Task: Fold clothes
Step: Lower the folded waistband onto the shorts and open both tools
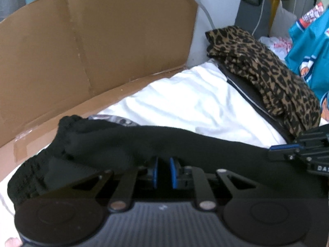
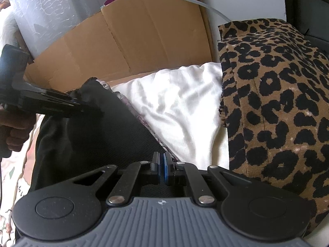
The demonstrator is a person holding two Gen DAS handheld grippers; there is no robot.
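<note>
A black garment [image 1: 185, 144] is stretched across a white sheet [image 1: 195, 103], with its ribbed hem bunched at the left. My left gripper [image 1: 163, 169] has its blue pads close together, and black cloth fills the narrow gap between them. In the right wrist view the left gripper [image 2: 96, 109], held by a hand [image 2: 16, 131], bites into the far corner of the black garment [image 2: 92, 140]. My right gripper [image 2: 162, 167] is shut on the garment's near edge, where a patterned lining shows. In the left wrist view the right gripper [image 1: 273, 152] sits at the garment's right end.
A folded leopard-print cloth [image 2: 277, 103] lies to the right on the white sheet [image 2: 185, 107]. A tall cardboard sheet [image 1: 92, 51] stands behind, with a grey cable [image 2: 195, 2] hanging over it. A teal printed garment [image 1: 308, 51] is at the far right.
</note>
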